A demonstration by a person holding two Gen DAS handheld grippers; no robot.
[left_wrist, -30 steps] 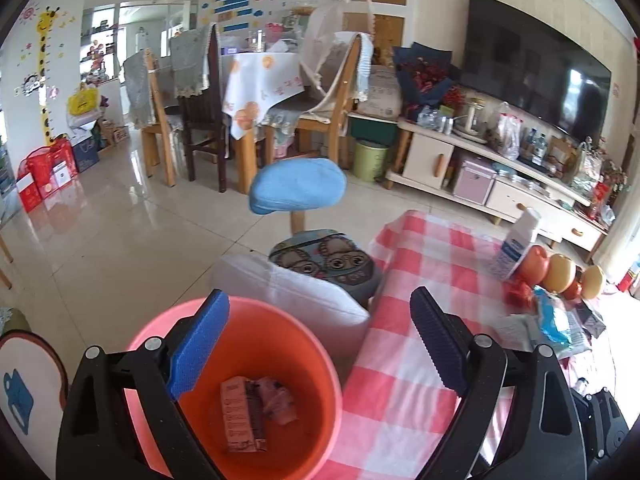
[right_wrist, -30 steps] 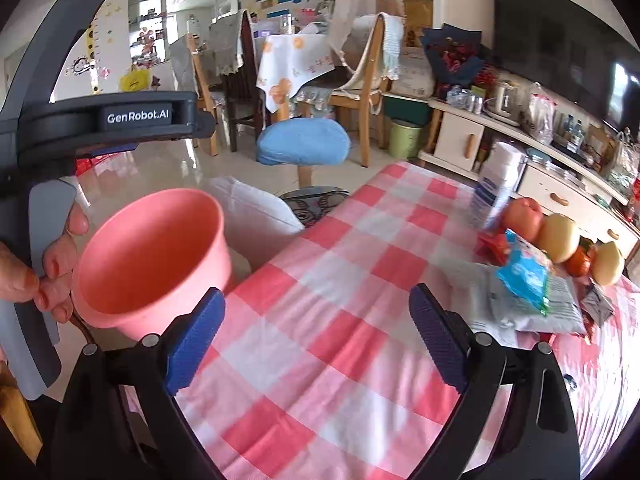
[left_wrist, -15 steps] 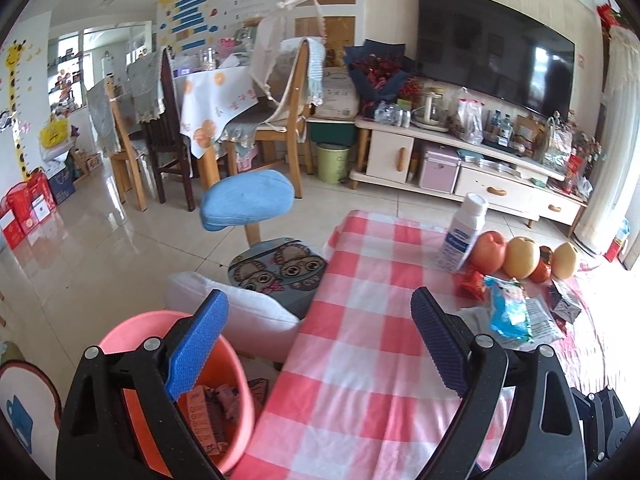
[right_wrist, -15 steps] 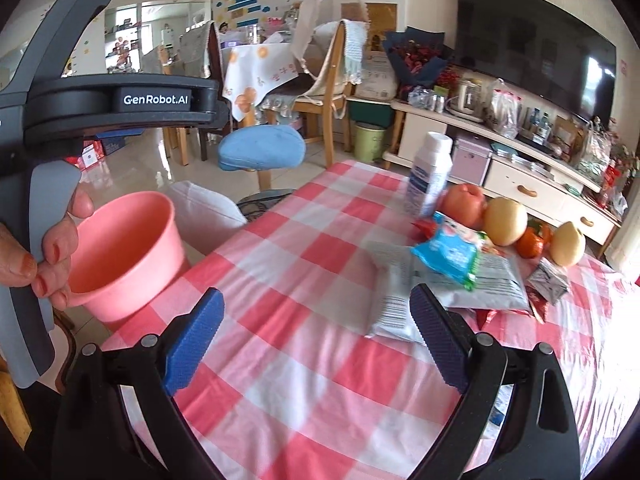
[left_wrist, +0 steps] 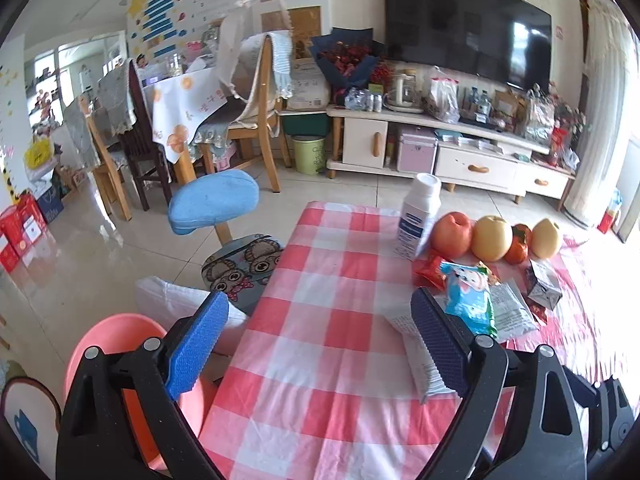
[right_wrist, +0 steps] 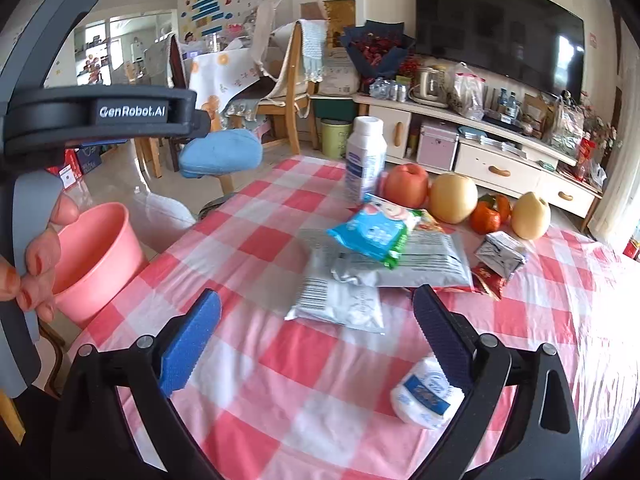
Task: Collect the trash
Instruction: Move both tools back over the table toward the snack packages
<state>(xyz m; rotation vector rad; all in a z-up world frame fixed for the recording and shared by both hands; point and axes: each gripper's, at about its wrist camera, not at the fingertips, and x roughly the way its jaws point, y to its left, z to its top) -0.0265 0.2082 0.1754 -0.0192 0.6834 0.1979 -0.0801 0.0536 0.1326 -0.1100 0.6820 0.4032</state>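
Observation:
A pink bucket [right_wrist: 96, 256] stands off the left edge of the checked table [right_wrist: 280, 360]; it also shows in the left wrist view [left_wrist: 112, 340]. Wrappers lie on the cloth: a white packet [right_wrist: 336, 300], a silver bag [right_wrist: 420, 264], a blue packet [right_wrist: 372, 232], a small silver carton [right_wrist: 500, 254], a red wrapper [right_wrist: 488, 278] and a white tissue pack [right_wrist: 424, 396]. My right gripper [right_wrist: 316, 340] is open and empty above the table, just short of the white packet. My left gripper [left_wrist: 320, 340] is open and empty over the table's left edge.
A white bottle [right_wrist: 364, 160], an apple [right_wrist: 406, 184], two pears [right_wrist: 454, 198] and an orange [right_wrist: 490, 214] stand at the table's far side. A blue stool [left_wrist: 212, 204] and a white cushion [left_wrist: 176, 304] are beside the table. A TV stand [left_wrist: 460, 148] is beyond.
Both grippers swung right, from the bucket toward the table and the wrappers. The bucket slid to the left of both views. Both stayed open.

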